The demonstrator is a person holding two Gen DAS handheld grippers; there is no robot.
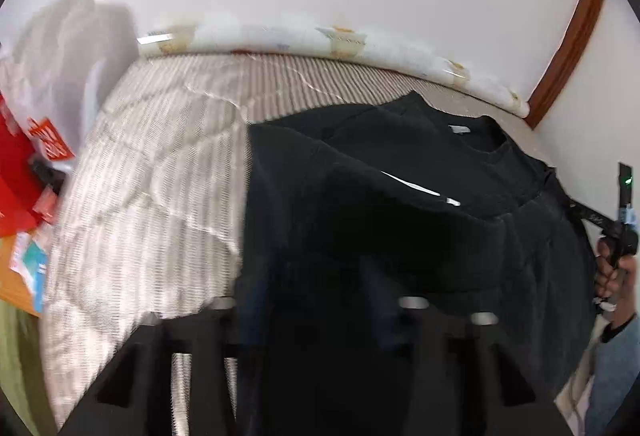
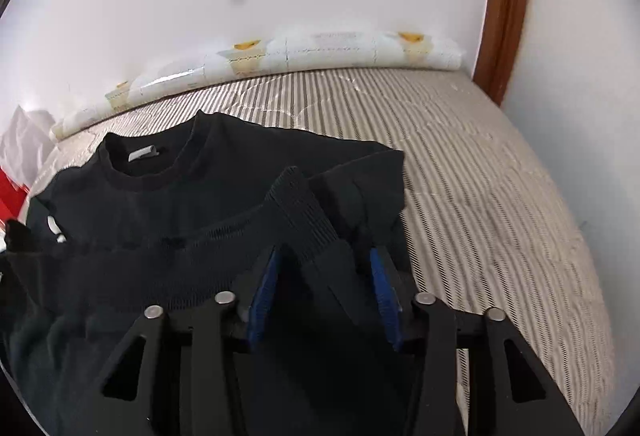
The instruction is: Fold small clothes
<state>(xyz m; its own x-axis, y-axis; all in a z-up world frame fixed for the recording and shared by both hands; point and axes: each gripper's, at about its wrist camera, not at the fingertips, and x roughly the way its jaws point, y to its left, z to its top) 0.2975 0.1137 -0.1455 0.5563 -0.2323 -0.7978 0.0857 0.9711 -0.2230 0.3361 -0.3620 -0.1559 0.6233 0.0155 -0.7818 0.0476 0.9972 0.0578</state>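
Note:
A small black T-shirt [image 2: 224,175] lies on the striped bed cover [image 2: 460,163], collar and white neck label toward the wall. Its ribbed bottom hem is lifted and carried over the body toward the collar. My right gripper [image 2: 324,268] holds the hem's right corner; black cloth fills the gap between the blue pads [image 2: 264,296]. In the left wrist view the shirt [image 1: 400,203] drapes over my left gripper [image 1: 320,300]; its fingers are hidden under the cloth. The right gripper [image 1: 618,232] and the hand that holds it show at that view's right edge.
A rolled white patterned mat [image 2: 280,51] lies along the wall at the bed's far edge. A brown wooden door frame [image 2: 504,7] stands at the right. Red and white bags [image 1: 28,155] and papers sit beside the bed's left side. Bare striped cover [image 1: 152,187] lies left of the shirt.

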